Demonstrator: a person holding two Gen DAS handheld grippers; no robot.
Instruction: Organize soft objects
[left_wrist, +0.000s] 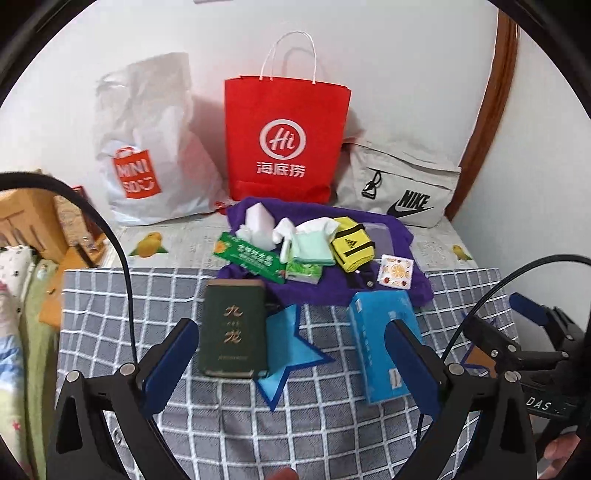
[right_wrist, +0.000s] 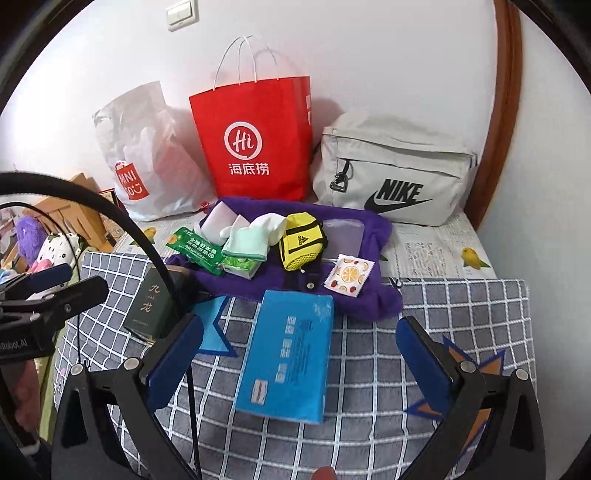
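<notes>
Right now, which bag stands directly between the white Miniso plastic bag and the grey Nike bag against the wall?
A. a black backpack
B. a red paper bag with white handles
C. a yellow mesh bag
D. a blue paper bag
B: the red paper bag with white handles stands upright at the wall, with the white Miniso plastic bag on one side and the grey Nike bag on the other.
</notes>
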